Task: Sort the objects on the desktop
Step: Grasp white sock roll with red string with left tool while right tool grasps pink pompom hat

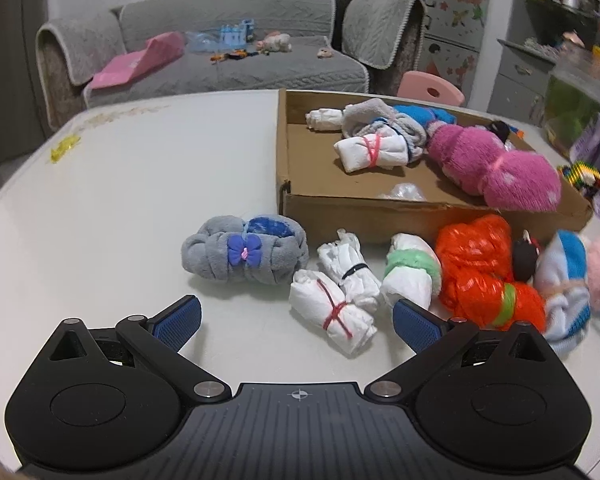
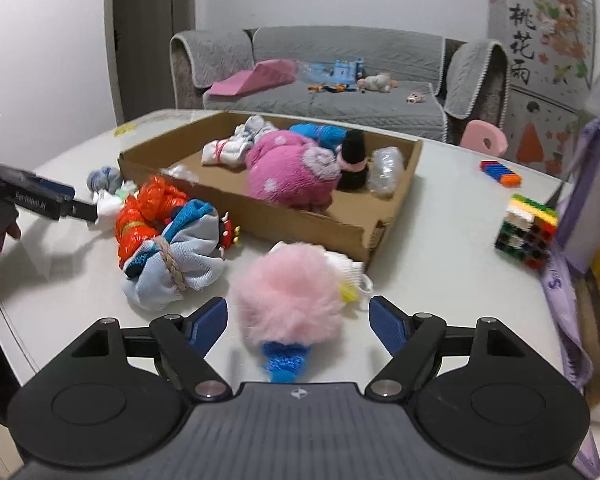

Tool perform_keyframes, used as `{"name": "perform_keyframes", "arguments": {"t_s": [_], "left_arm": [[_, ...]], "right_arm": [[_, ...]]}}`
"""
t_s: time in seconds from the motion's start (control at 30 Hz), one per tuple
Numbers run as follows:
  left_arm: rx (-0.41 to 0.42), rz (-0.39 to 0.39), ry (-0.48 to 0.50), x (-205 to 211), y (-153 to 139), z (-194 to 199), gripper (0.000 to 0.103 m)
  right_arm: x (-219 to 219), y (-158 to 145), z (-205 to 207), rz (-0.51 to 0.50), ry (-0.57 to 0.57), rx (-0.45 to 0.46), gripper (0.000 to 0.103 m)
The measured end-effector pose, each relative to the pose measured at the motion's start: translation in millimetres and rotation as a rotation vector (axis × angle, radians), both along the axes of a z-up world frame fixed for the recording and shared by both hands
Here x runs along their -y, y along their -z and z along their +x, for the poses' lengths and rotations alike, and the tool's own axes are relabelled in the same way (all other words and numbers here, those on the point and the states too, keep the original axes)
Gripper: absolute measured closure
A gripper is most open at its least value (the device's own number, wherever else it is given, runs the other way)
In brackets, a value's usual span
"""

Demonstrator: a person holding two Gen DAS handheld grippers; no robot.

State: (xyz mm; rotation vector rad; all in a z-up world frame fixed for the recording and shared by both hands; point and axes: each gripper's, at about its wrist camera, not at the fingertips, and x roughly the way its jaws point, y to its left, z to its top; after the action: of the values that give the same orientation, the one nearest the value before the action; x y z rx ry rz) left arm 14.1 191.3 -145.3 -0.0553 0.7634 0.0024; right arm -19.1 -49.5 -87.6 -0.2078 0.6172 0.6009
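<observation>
A cardboard box (image 1: 380, 216) (image 2: 284, 216) on the white table holds a magenta fuzzy roll (image 1: 496, 164), a white bundle tied in red (image 1: 370, 152) and other rolled items. In front of it lie a grey roll with a blue bow (image 1: 244, 254), a white bundle with a red band (image 1: 332, 312), a white one with a black band (image 1: 350, 268), a green-banded one (image 1: 410, 276) and an orange bundle (image 1: 480, 272). My left gripper (image 1: 296, 316) is open around the red-banded bundle without touching it. My right gripper (image 2: 298, 312) is open, with a pink fluffy item (image 2: 288, 300) between its pads.
A light-blue sock bundle tied with rope (image 2: 176, 264) lies beside the orange bundle (image 2: 144, 216). A multicoloured block cube (image 2: 526, 232) and a strip of coloured blocks (image 2: 500, 172) sit to the right, near purple bags (image 2: 580, 200). A grey sofa (image 2: 340, 80) stands behind the table.
</observation>
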Motion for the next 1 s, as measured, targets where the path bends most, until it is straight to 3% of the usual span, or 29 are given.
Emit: {"name": "perform_keyframes", "arguments": {"t_s": [0.13,0.33,0.47,0.57,0.77,0.83,0.9,0.93,1.0], "left_arm": [[-0.013,-0.036,-0.02,-1,5,7,0.0],[-0.005,0.076,-0.072,0,14,3,0.0],[-0.009,0.08,-0.109,-14,12,-7,0.003],[0.0,0.064,-0.091,-21,9,-11,0.011],[0.004,0.059,-0.012,-1,8,-2,0.014],[0.013,0.059,0.019,9,8,-2,0.021],[0.02,0.055,0.036,15,6,-3,0.04],[0.02,0.051,0.036,16,5,-1,0.046],[0.019,0.039,0.033,16,3,-2,0.068]], "right_arm": [[-7,8,3,-0.001,-0.004,-0.016,0.027],[-6,11,-2,0.001,-0.009,-0.049,0.037],[-7,14,-6,0.0,0.0,-0.06,0.039],[-7,13,-6,0.004,0.0,-0.062,0.041],[-9,13,-6,0.005,0.005,-0.07,0.04],[-7,13,-5,0.007,0.01,-0.069,0.046],[-5,12,-4,0.017,0.014,-0.071,0.065],[-4,12,-4,0.022,0.013,-0.072,0.07],[-5,12,-4,0.028,0.003,-0.075,0.078]]}}
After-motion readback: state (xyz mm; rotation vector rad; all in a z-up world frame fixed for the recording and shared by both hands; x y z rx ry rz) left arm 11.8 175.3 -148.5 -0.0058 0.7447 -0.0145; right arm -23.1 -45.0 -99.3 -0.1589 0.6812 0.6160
